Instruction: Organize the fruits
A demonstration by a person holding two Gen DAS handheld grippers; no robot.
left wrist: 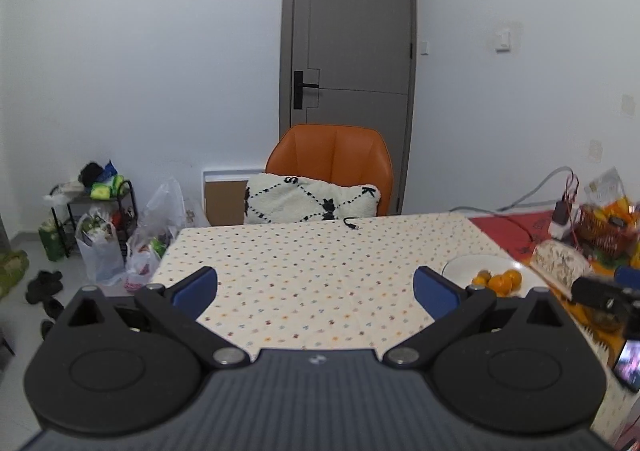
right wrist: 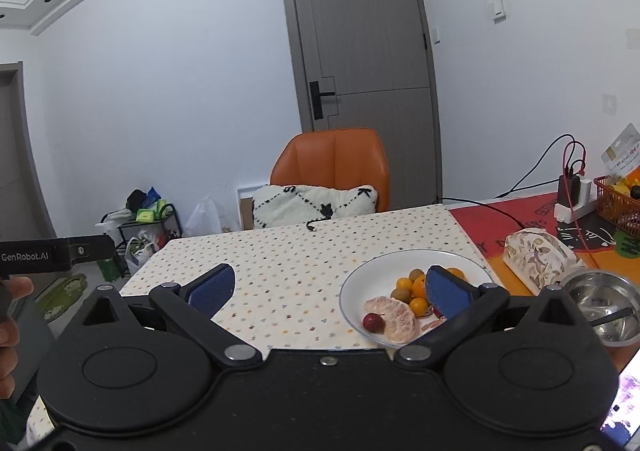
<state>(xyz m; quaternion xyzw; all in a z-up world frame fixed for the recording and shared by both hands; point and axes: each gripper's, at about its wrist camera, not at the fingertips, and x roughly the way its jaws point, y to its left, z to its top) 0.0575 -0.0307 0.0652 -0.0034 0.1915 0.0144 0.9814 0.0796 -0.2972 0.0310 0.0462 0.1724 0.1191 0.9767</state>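
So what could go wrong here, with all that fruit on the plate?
The small round oranges and the red fruit lie loose on the shallow white plate, so a nudge from the open right gripper could roll them off. The peeled orange looks soft and might be squashed if pinched. Cables cross the table nearby and could snag.

A soft dotted cream cloth (right wrist: 304, 263) covers the table in the middle of the frame. The round white plate (right wrist: 376, 271) looks smooth and shiny. At the lower right sits a shiny metal bowl (right wrist: 600, 307). The orange chair (right wrist: 332, 159) looks like smooth leather.
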